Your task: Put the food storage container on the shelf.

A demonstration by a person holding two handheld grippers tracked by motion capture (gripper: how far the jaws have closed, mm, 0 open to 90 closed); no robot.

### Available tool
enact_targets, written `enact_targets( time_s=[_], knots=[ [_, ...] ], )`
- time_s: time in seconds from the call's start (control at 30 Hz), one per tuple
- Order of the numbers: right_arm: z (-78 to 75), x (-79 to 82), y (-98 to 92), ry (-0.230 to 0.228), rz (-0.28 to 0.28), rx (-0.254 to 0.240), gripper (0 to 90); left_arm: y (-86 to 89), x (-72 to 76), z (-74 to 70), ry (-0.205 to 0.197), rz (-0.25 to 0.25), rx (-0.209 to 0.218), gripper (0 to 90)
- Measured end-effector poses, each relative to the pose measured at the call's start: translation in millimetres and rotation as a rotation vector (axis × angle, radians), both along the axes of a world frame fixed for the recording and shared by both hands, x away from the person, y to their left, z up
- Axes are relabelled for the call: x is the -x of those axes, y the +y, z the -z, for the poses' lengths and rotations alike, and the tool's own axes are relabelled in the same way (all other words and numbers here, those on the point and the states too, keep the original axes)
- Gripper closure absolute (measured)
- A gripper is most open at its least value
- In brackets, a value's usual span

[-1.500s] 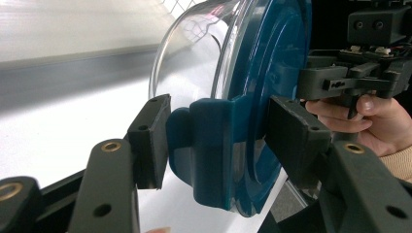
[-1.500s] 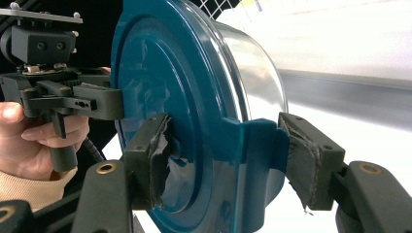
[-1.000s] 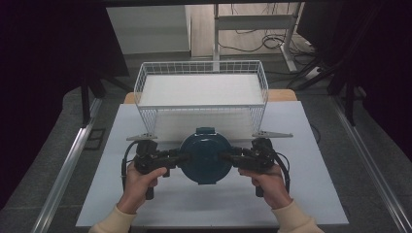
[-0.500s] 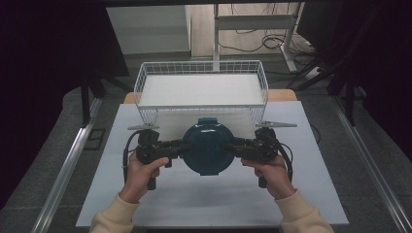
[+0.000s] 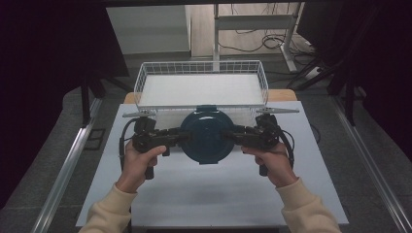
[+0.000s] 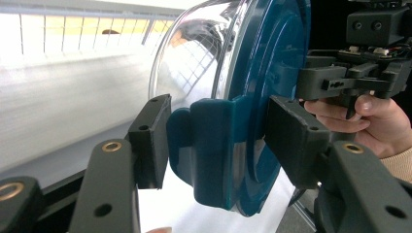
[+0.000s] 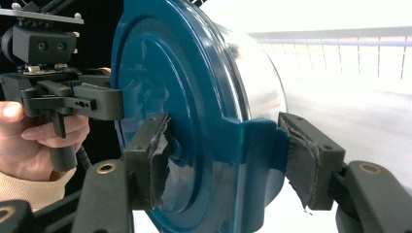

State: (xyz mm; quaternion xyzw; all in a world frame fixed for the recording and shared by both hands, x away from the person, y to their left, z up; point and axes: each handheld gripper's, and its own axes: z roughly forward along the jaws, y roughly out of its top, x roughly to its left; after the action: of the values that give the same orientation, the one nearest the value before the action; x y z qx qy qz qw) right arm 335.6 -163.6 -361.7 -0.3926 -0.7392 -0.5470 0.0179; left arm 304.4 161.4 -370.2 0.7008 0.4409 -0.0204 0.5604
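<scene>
Holding lidded glass container [image 5: 206, 137] aloft just in front of wire basket [image 5: 141, 82], lid up and level. Clamping opposite side tabs: left gripper [image 5: 176, 137] and right gripper [image 5: 232, 134] both closed on it, facing inward, equally near. Lying ahead: basket.

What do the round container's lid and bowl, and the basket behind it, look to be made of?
Lid: glossy teal plastic, showing sheen and moulded clip tabs. Bowl: clear glass or hard plastic; see-through with reflections. Basket: white-coated wire grid.
</scene>
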Motion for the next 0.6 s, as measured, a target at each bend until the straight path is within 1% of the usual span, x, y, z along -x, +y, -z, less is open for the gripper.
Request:
enact_targets(
  time_s=[0.13, 0.23, 0.33, 0.4, 0.6],
  knots=[
    [-7.6, -3.5, 1.3, -0.009, 0.0, 0.0, 38.3, 1.2, -3.4, -7.0, -0.004, -0.004, 0.004, 43.8],
    [-12.8, -6.3, 2.3, -0.014, -0.002, -0.002, 38.3, 2.3, -6.0, -13.7, -0.017, -0.007, 0.002, 43.8],
    [-18.8, -10.4, 3.6, -0.018, -0.005, -0.005, 38.3, 3.7, -8.4, -19.4, -0.024, -0.01, 0.002, 43.8],
    [-23.7, -13.4, 5.0, -0.03, -0.006, -0.004, 38.2, 4.9, -10.8, -23.4, -0.027, -0.014, 0.008, 43.8],
    [-34.8, -22.9, 8.4, -0.045, -0.01, -0.004, 38.3, 8.0, -19.1, -32.9, -0.037, -0.021, 0.009, 43.9]
  ],
)
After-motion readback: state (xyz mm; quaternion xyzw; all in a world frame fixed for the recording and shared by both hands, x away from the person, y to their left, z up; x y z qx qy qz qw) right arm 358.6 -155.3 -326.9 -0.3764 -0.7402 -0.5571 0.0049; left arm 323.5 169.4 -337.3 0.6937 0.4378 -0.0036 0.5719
